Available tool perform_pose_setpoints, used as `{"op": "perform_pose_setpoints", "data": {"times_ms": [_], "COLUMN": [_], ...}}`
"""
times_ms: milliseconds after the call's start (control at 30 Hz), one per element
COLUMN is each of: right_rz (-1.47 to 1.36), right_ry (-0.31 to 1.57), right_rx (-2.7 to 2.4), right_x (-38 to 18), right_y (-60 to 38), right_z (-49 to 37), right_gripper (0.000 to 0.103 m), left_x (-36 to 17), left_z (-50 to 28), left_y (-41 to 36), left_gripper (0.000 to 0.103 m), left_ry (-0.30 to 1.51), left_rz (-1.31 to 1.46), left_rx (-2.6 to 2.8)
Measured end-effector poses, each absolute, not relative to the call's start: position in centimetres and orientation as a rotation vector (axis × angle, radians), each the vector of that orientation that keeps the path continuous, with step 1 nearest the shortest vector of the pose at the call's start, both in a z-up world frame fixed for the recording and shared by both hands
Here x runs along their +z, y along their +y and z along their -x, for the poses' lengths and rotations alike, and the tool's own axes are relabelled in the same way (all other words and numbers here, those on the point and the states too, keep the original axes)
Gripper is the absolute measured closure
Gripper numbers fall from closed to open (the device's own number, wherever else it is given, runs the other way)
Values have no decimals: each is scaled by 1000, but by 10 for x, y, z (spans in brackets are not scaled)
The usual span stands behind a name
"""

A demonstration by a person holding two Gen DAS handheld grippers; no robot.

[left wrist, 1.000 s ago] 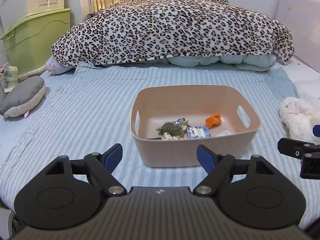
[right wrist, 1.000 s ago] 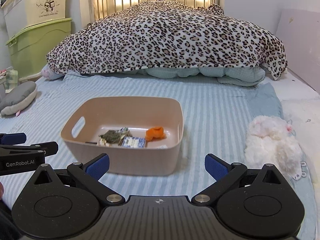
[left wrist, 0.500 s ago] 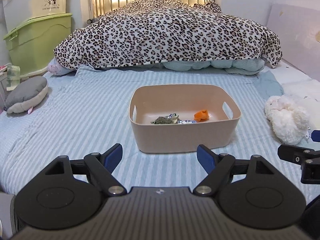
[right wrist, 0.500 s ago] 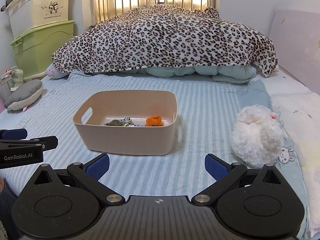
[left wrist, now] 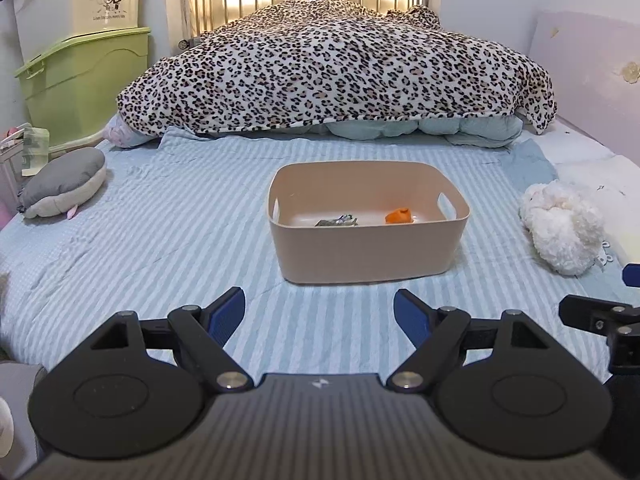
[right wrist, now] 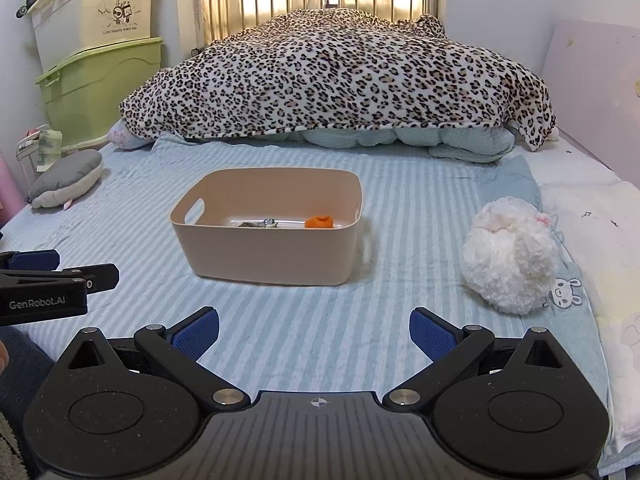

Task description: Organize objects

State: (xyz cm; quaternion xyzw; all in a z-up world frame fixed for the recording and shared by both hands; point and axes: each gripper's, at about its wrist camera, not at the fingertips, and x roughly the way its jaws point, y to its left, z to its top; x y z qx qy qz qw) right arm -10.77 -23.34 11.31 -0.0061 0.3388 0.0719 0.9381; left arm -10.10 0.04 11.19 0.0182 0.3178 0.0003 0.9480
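Note:
A beige plastic bin [left wrist: 368,250] [right wrist: 276,252] stands on the striped blue bed sheet. Inside it lie an orange item [left wrist: 399,216] [right wrist: 319,221] and a greenish crumpled item [left wrist: 338,221] [right wrist: 260,223]. My left gripper [left wrist: 319,312] is open and empty, well short of the bin's near wall. My right gripper [right wrist: 314,330] is open and empty, near the bed's front, with the bin ahead to the left. Each gripper shows at the edge of the other's view.
A white fluffy plush [left wrist: 560,228] [right wrist: 510,256] lies right of the bin. A grey plush [left wrist: 64,188] [right wrist: 66,178] lies at the left edge. A leopard blanket [left wrist: 332,72] covers the far bed. Green and cream storage boxes [left wrist: 84,64] stand at the left.
Both grippers have drawn back from the bin and sit lower and farther away. The bin looks smaller and its contents are mostly hidden by the near wall. Both stay open.

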Motion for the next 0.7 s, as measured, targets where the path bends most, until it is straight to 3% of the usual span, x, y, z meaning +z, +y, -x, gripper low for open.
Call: {"op": "perform_pose_setpoints", "data": {"times_ms": [700], "right_rz": [1], "right_ry": [715], "right_rx": [133], "right_x": [101], "right_y": [-247], "right_z": [140], "right_gripper": [0], "left_x": [110], "left_z": [147], "left_y": [2], "left_gripper": [21], "left_ry": [656], "left_rz": [-57], "left_rx": [-12]}}
